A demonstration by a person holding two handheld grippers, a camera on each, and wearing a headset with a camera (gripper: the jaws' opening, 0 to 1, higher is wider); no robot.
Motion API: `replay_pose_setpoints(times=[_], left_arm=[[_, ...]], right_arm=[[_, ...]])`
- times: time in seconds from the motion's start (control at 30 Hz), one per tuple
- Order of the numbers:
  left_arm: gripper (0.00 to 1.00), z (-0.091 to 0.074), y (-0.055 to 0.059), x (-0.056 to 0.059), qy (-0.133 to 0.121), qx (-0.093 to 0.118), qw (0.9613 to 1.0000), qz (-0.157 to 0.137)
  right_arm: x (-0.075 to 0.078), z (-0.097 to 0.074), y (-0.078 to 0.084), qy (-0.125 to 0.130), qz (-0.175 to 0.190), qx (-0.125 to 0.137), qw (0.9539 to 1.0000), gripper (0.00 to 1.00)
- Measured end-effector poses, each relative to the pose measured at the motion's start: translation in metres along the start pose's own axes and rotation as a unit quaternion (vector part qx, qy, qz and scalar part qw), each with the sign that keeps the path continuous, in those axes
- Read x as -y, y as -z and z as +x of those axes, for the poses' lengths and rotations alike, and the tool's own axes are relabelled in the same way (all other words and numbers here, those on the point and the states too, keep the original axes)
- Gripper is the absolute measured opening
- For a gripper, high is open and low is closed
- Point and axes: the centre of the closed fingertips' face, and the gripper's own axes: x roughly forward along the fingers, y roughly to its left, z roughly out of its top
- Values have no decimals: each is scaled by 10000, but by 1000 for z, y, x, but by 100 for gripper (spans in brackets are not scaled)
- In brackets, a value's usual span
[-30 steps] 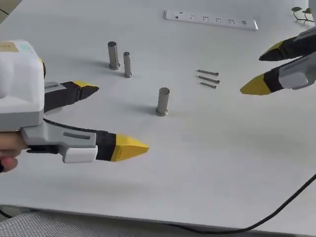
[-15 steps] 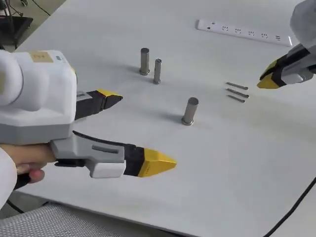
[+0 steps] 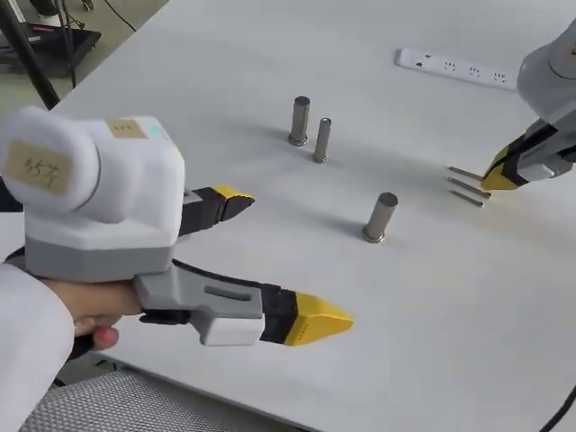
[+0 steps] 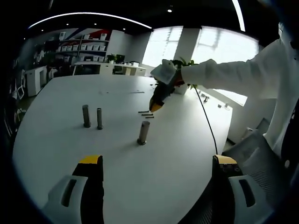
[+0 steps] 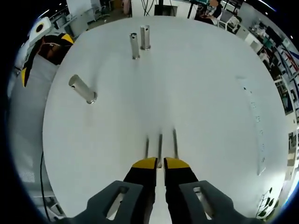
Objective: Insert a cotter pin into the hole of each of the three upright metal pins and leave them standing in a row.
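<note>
The three metal pins are plain grey steel cylinders, each with a slightly wider foot, and all stand upright on the white bench [image 3: 225, 72]. The thick metal pin [image 3: 300, 120] and the thin metal pin [image 3: 321, 139] stand just beside each other at the far side. The lone metal pin [image 3: 381, 217] stands well apart from them, nearer the cotter pins [image 3: 470, 186]. Those are three thin grey slivers lying flat, side by side and roughly parallel.

My right claw [image 5: 161, 163] is pressed nearly together. Its yellow tips are down at the bench, with the near end of the middle cotter pin [image 5: 160, 144] in the thin gap between them. The other two cotter pins lie just to either side of the tips.

My left claw [image 3: 288, 261] is spread wide and holds nothing. It hangs over the near part of the bench, well short of the metal pins.

I cannot make out the cross holes in the metal pins in any view. In the right gripper view the cotter pins are smeared with blur, so their heads and split legs do not show. In the head view my right claw's body covers the end of the power strip [image 3: 450, 67] and the frame edge cuts that claw off. My white sleeve [image 3: 27, 360] shows at the lower left.
</note>
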Motion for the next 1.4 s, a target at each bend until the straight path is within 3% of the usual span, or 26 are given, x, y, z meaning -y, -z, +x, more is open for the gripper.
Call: replay_pose_setpoints(times=[0.4,0.77,0.97,1.13,1.4], left_arm=[[96,0,0,-5,-87,81,9999,-115],[95,2,4,-1,-68,26,9999,-130],[96,2,3,-4,-152,37,9998,-126],[93,1,4,-5,-169,1,9998,-123],[84,0,-1,-11,-255,77,9995,-174]], right_arm=[[0,13,9,-127,-87,-199,9997,0],[4,12,7,-123,-197,-199,9995,0],[7,13,7,-83,-55,-224,9997,0],[8,14,10,-142,17,-260,9996,0],[8,5,6,-35,-229,-119,9997,0]])
